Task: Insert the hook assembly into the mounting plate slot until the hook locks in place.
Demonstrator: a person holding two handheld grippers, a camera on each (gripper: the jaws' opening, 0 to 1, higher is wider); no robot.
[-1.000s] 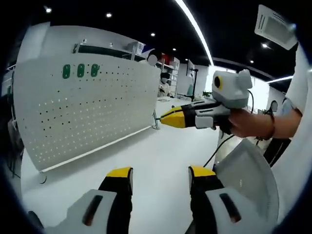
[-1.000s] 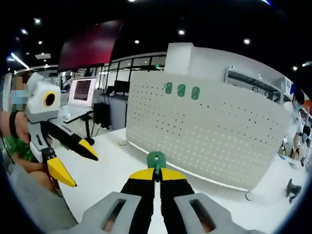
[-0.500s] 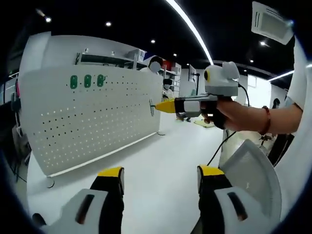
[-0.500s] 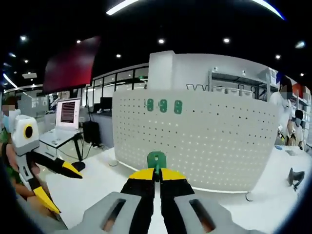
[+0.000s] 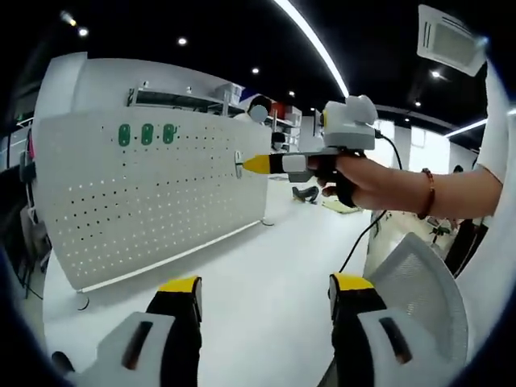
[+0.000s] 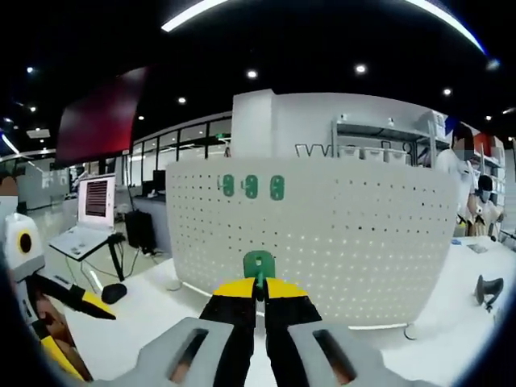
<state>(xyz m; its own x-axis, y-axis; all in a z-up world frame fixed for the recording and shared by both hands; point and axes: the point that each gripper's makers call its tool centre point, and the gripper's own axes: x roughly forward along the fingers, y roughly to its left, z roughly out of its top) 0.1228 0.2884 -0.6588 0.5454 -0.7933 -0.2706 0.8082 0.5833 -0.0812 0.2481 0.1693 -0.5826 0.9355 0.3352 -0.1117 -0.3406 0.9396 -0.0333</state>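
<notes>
**Hook held up to the pegboard, three hooks already on it**

Pegboard [image 5: 153, 193], white and perforated, stands upright on the white table [image 5: 266, 274] at the left of the left gripper view. Three green hooks [image 5: 147, 134] sit side by side in a row near its top edge. Right of the board's end, the right gripper [image 5: 251, 164] comes in from the right, held in a person's hand [image 5: 355, 177] with a bracelet at the wrist; its yellow tips are pressed together on a small hook [image 5: 239, 163], whose head lies just beside the board's upper right part. Whether the hook touches the board cannot be told. At the bottom of this view the left gripper [image 5: 264, 294] shows its two yellow-tipped jaws spread well apart, with nothing between them, over bare table. A white mesh chair back [image 5: 419, 298] stands at the lower right.

In the right gripper view, the left gripper shows at the far left, and a laptop [image 6: 85, 226] sits on a stand beyond it. The same board fills the middle, with its three green hooks high up. The right gripper's two jaws are clamped on the green hook at bottom centre.
</notes>
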